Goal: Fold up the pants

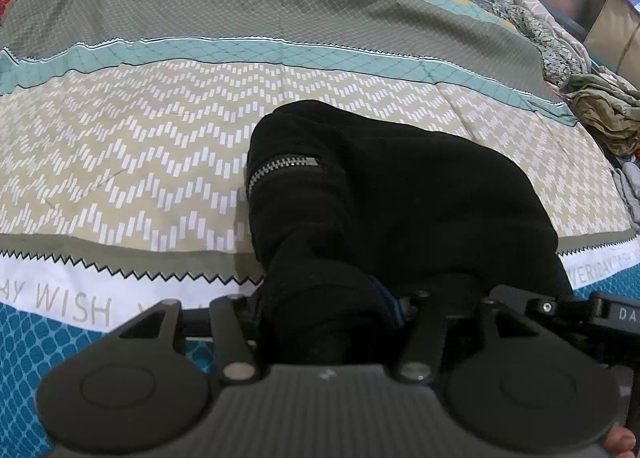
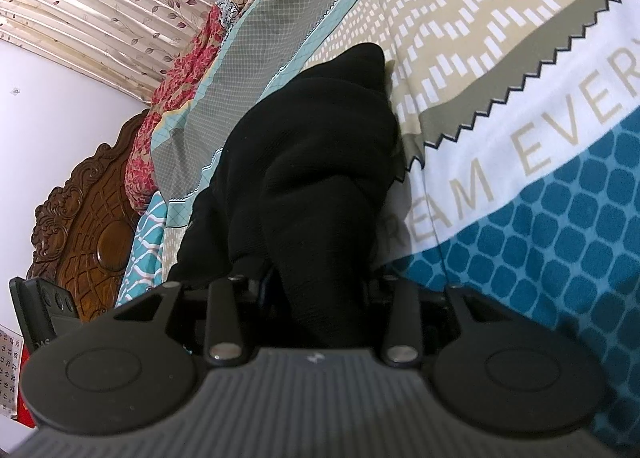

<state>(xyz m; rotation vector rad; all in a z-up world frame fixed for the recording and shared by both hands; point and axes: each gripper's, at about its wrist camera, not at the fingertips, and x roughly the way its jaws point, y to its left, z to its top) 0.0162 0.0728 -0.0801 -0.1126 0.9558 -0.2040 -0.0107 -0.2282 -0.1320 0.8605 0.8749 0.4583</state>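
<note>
On the bed (image 1: pixel 120 162), atop a patterned bedspread, the black pants (image 1: pixel 400 186) lie bunched in a thick bundle, a zipper (image 1: pixel 280 164) showing on their left flank. The bundle's long axis runs straight away from both tongs toward the headboard (image 2: pixel 92 218). Each hand is about equally near. Cloth runs up between the fingers of the left tongs (image 1: pixel 332 310) and of the right tongs (image 2: pixel 316 290), but whether either pair pinches it or stands loose I cannot tell. A heap of other clothes (image 1: pixel 600 106) sits off to the right, well apart; nothing blocks the bedspread ahead.
</note>
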